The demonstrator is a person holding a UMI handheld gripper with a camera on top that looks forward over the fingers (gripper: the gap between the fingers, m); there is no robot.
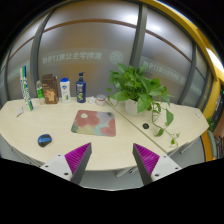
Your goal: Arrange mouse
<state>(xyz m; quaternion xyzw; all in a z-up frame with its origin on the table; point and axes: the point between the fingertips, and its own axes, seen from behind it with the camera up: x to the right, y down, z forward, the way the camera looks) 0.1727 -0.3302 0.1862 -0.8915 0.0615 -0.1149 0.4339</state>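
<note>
Above the table (60, 145), the tongs (113, 165) hover level, spread wide and holding nothing, mouse (44, 139) off to their left.

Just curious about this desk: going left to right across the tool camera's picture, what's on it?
Green-white tube → mouse → brown box → white bottle → blue bottle → mouse pad → potted plant. The open tool hovers nearer.

I see a pale cream counter (60, 140) with a rounded front edge. Behind it stands a partition of frosted glass panels (95, 50) in dark frames, with a line of small lettering across them. A yellow vertical strip (160, 45) runs beside the glass. The light is soft and even, and the floor beneath looks dark.
</note>
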